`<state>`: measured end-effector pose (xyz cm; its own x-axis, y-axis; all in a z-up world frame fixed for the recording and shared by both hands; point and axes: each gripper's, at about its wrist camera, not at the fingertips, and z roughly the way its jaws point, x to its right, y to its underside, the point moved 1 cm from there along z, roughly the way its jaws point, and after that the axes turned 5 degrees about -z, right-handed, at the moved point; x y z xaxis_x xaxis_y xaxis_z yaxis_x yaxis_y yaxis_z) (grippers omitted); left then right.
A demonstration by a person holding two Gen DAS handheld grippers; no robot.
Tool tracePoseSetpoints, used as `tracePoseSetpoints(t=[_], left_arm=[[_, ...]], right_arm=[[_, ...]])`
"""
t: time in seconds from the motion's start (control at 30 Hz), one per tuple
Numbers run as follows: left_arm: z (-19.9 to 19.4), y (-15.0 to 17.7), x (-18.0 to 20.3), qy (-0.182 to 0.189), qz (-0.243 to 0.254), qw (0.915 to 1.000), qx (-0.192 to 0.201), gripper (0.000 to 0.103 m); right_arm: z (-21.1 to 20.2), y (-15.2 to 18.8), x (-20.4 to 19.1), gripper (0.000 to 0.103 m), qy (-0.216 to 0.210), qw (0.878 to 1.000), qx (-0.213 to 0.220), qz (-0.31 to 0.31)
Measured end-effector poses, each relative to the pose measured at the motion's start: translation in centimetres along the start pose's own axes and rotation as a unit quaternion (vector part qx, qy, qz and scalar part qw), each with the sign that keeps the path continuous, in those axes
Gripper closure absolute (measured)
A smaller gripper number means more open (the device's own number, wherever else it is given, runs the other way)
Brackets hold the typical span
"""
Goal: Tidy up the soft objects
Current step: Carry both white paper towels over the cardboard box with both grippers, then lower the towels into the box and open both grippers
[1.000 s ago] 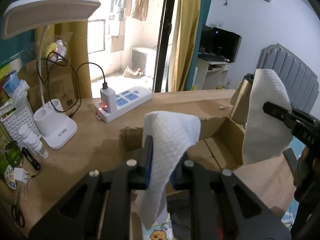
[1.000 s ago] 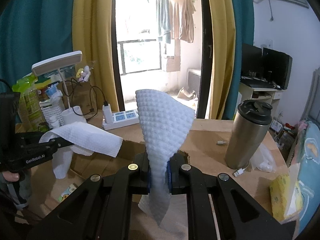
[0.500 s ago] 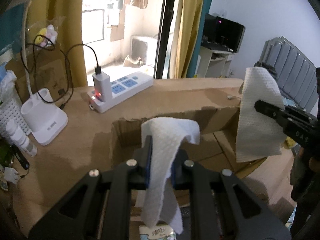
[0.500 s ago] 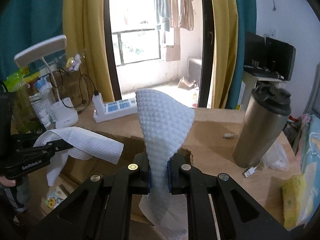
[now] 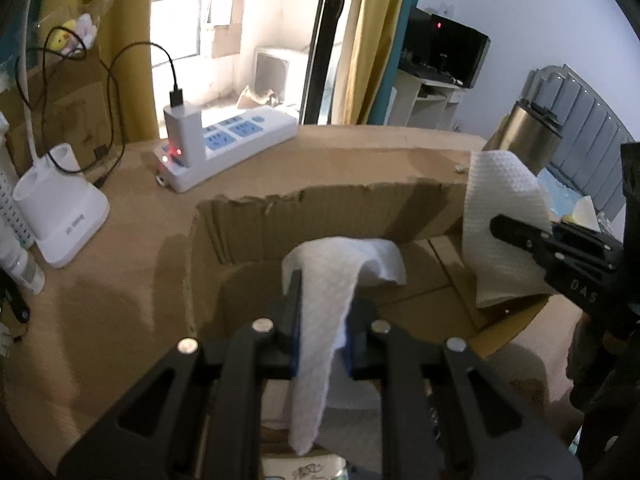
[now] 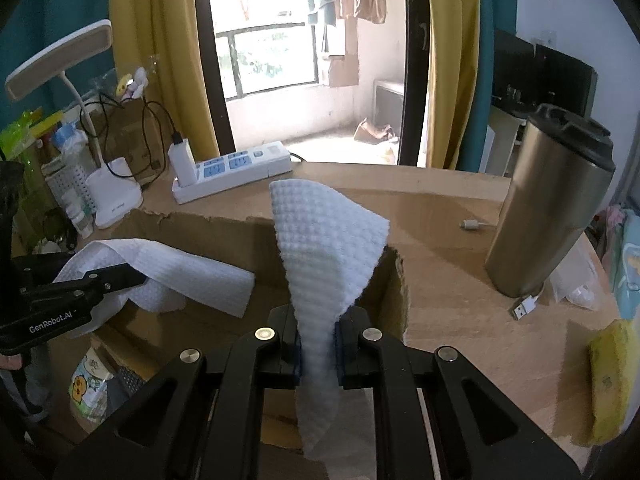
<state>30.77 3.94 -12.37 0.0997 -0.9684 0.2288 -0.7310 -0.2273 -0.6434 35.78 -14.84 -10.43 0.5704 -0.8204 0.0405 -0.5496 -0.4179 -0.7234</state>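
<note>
My left gripper (image 5: pixel 320 344) is shut on a white embossed paper towel (image 5: pixel 332 284) that drapes over its fingers, above the open cardboard box (image 5: pixel 320 216). My right gripper (image 6: pixel 318 346) is shut on a second white paper towel (image 6: pixel 320 248), held over the box's right end (image 6: pixel 394 288). In the left wrist view the right gripper (image 5: pixel 520 232) and its towel (image 5: pixel 500 208) hang at the box's right side. In the right wrist view the left gripper (image 6: pixel 120 274) and its towel (image 6: pixel 192 276) are at the left, over the box. A tissue pack with a cartoon print (image 6: pixel 86 384) lies inside the box.
On the wooden table stand a white power strip with a charger (image 5: pixel 224 140), a white desk lamp base (image 5: pixel 60 216), a steel tumbler (image 6: pixel 548 208) and a USB cable (image 6: pixel 524 306). A yellow sponge (image 6: pixel 610 380) lies at the right edge. Small bottles and a basket (image 6: pixel 68 188) crowd the left.
Both grippers have moved down and forward with their towels, closer to the cardboard box. The towels now hang over its opening. Both grips stay shut.
</note>
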Motion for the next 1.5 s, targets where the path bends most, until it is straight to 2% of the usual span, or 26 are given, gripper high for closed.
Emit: tracePoseSetpoints(t=[0.13,0.23,0.3,0.37,0.4,0.73,1.03,1.5], left_arm=[[0.1,0.2,0.1,0.0,0.004,1.0,-0.004,0.081],[0.3,0.3,0.2,-0.002,0.005,0.9999,-0.01,0.075],[0.1,0.2,0.3,0.003,0.004,0.9999,-0.009,0.067],[-0.4,0.2,0.4,0.015,0.002,0.9999,-0.002,0.027],[-0.7,0.2,0.3,0.022,-0.002,0.9998,0.002,0.022],[-3.6,0.2,0.7,0.029,-0.005,0.9993,0.024,0.02],[-6.9,1.5,1.0,0.039,-0.005,0.9984,0.041,0.02],[-12.6,3.8,1.2,0.052,-0.006,0.995,0.085,0.02]], right_arm=[[0.3,0.3,0.0,0.087,0.001,1.0,-0.009,0.005],[0.1,0.3,-0.1,0.07,0.002,1.0,-0.012,0.005],[0.0,0.3,0.0,0.065,0.003,1.0,-0.011,0.007],[-0.3,0.2,-0.1,0.063,0.005,1.0,-0.008,0.007],[-0.5,0.2,-0.1,0.063,0.006,1.0,-0.007,0.007],[-3.5,0.0,-0.7,0.06,0.016,1.0,0.015,0.001],[-7.1,0.2,-1.8,0.054,0.029,0.999,0.04,-0.005],[-12.7,1.9,-3.1,0.053,0.047,0.996,0.07,-0.006]])
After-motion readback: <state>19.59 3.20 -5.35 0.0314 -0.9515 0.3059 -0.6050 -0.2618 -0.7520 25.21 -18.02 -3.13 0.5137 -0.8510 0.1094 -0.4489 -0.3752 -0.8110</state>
